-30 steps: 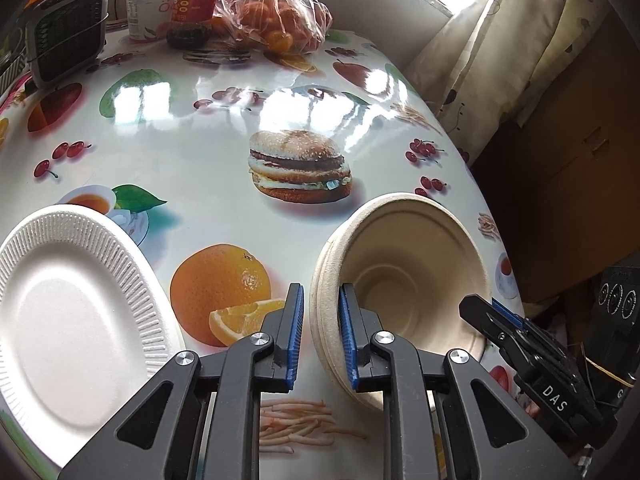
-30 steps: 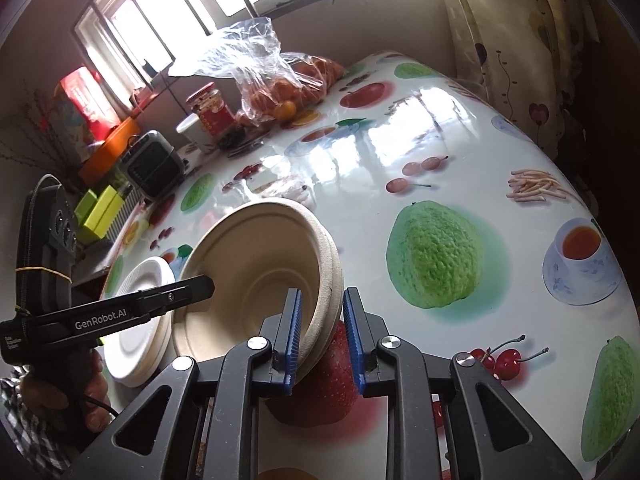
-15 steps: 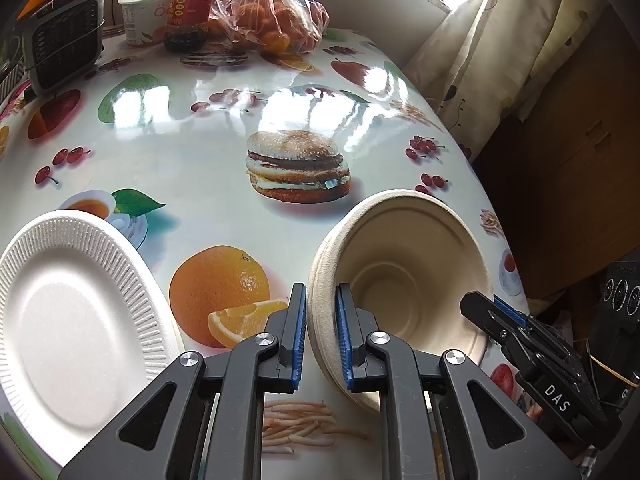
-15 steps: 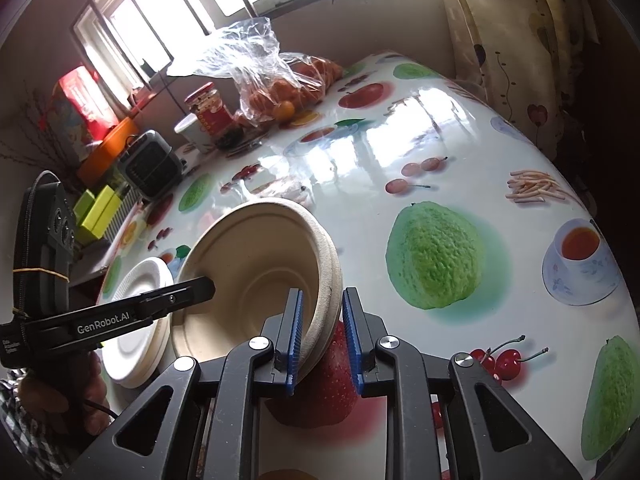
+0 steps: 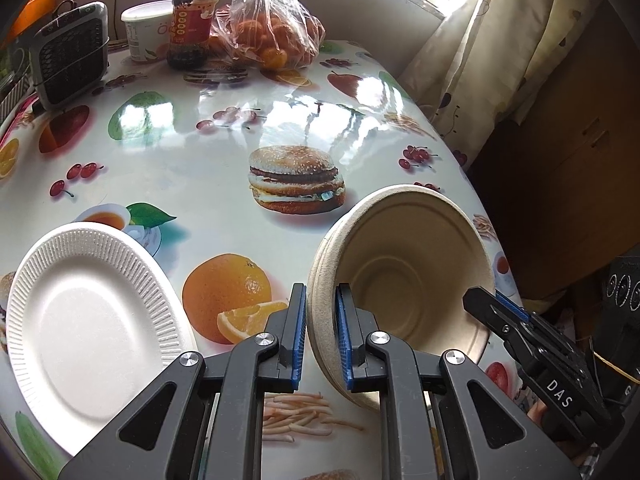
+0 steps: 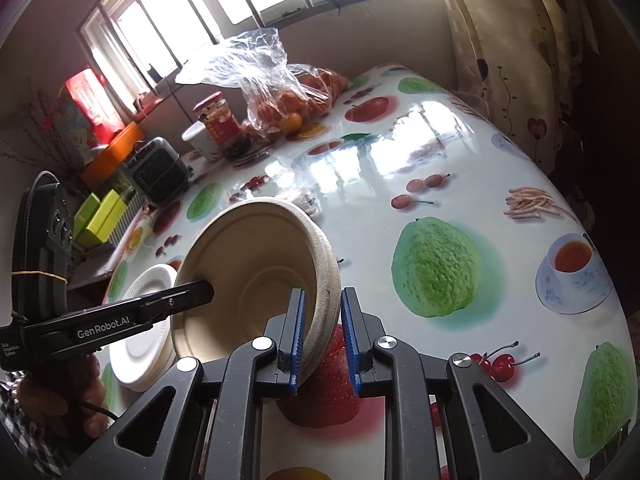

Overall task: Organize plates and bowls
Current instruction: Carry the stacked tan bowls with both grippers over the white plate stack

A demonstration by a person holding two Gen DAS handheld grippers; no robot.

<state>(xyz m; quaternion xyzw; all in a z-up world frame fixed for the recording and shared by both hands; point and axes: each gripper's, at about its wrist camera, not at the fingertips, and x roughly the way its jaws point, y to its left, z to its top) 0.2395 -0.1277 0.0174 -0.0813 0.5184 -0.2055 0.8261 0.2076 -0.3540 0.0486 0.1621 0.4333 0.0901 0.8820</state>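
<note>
Nearest the left wrist camera, the left gripper (image 5: 320, 336) is seen with its jaws drawn together on the rim of the tan bowls (image 5: 404, 280), one blue pad outside the wall and one inside. The bowls are a nested pair, judged from the doubled rim edge. They are held tilted, mouth turned up and toward the right gripper, with the lower edge close to the table (image 5: 224, 148); whether it touches the cloth cannot be told.

From the opposite side, the right gripper (image 6: 322, 330) is clamped on the same rim, so the bowls are spanned between the two grippers, each on its own side. In the left view the right gripper's tip (image 5: 492, 312) is seen reaching over the far rim; in the right view the left gripper's finger (image 6: 176, 300) lies across the bowl's mouth.

Just beyond, to the left gripper's own left, a stack of white plates (image 5: 92, 320) rests flat on the table, apart from the bowls, with the printed orange between them. The left hand is the nearer to that stack.

The coming move is judged to turn on this: the bowls' axis is leaning rather than upright, and must be levelled before the pair is set down beside the plates.

Farther back, a bag of oranges (image 5: 272, 36) and a jar (image 5: 194, 24) stand well apart.
</note>
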